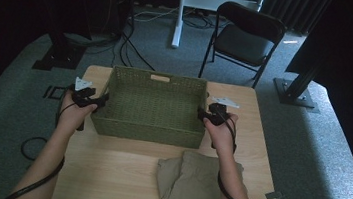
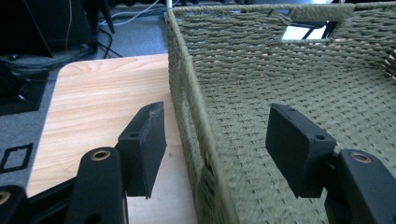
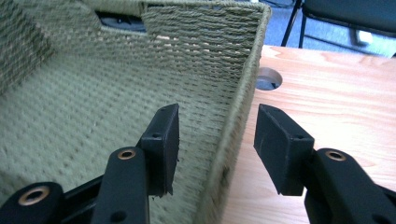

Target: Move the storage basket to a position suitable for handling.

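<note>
From the high view, you had the left gripper (image 1: 94, 101) at the left wall of the green woven basket (image 1: 151, 107) and the right gripper (image 1: 206, 115) at its right wall, forearms reaching in from the near edge and each hand wrapped around its gripper. The basket sat on the far half of the wooden bench (image 1: 115, 173), and folded khaki trousers (image 1: 191, 176) lay near the front edge, just beside your right forearm. A black folding chair (image 1: 247, 37) stood on the carpet beyond the bench.

In the left gripper view, your left gripper (image 2: 215, 149) straddled the basket (image 2: 280, 84) wall with one pad outside over the bench (image 2: 102, 102) and one inside; the jaws stood released, both pads clear of the weave. The handle slot in the far wall showed here.

In the right gripper view, your right gripper (image 3: 217, 149) likewise straddled the basket (image 3: 93, 107) rim, let go, with gaps on both sides. A round cable hole (image 3: 268, 79) in the bench (image 3: 336, 93) showed beside the basket.
</note>
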`<state>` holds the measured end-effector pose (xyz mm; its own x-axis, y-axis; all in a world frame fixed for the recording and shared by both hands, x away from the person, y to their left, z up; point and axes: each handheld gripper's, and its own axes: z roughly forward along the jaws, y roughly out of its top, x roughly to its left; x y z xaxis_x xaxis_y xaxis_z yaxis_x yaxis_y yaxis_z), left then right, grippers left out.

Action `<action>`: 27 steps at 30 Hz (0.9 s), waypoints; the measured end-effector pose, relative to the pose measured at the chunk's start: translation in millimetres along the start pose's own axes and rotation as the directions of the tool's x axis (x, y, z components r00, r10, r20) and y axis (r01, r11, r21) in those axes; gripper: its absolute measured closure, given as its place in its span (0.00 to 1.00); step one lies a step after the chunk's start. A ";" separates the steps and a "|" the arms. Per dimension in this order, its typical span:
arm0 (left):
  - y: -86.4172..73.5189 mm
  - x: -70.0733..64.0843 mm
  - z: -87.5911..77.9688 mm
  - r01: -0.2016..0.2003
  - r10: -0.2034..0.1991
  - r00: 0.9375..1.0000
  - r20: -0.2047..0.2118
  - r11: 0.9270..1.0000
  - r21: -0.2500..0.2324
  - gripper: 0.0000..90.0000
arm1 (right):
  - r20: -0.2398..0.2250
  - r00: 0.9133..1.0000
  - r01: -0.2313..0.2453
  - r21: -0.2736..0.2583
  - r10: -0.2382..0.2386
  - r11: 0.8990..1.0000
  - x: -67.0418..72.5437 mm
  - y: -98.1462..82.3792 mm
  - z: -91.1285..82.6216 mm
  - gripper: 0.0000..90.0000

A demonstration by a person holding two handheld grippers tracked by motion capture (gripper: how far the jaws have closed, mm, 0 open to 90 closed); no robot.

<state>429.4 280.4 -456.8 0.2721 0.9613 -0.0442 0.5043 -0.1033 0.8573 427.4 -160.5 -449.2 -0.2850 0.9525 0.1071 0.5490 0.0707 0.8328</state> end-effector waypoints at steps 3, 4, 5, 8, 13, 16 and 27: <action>-0.3 0.5 11.0 -0.006 0.006 1.000 0.003 1.000 0.022 0.44 | 0.026 1.000 -0.018 0.018 0.017 1.000 2.2 1.2 9.6 0.56; -1.3 -0.1 14.1 -0.009 0.009 1.000 0.007 0.999 0.031 0.45 | 0.042 0.999 -0.018 0.028 0.017 0.999 2.7 1.0 12.3 0.57; -2.6 -0.8 17.2 -0.016 0.015 1.000 0.002 0.999 0.038 0.47 | 0.057 0.998 -0.011 0.038 0.009 0.999 3.1 0.5 14.9 0.58; -5.6 -3.0 22.1 -0.027 0.027 1.000 0.001 0.999 0.047 0.54 | 0.064 0.998 -0.022 0.051 0.018 0.998 3.2 -0.7 18.7 0.60; -9.0 -4.0 22.7 -0.002 0.003 0.998 -0.065 1.000 0.016 0.81 | 0.087 0.996 -0.045 0.086 0.037 0.995 7.2 -2.5 22.8 0.75; -9.3 -7.0 23.0 -0.013 0.014 0.996 -0.091 1.000 0.020 0.85 | 0.132 0.991 -0.043 0.087 0.031 0.995 9.9 -1.4 23.7 0.81; -7.1 -13.2 24.3 -0.039 0.045 0.990 -0.132 0.998 0.048 0.87 | 0.186 0.982 -0.042 0.064 0.029 0.997 12.5 -3.3 26.2 0.87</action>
<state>442.2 262.3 -474.7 0.1837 0.9810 0.0629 0.5321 -0.1530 0.8328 442.6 -141.1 -464.9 -0.1177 0.9926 0.0284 0.6094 0.0496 0.7913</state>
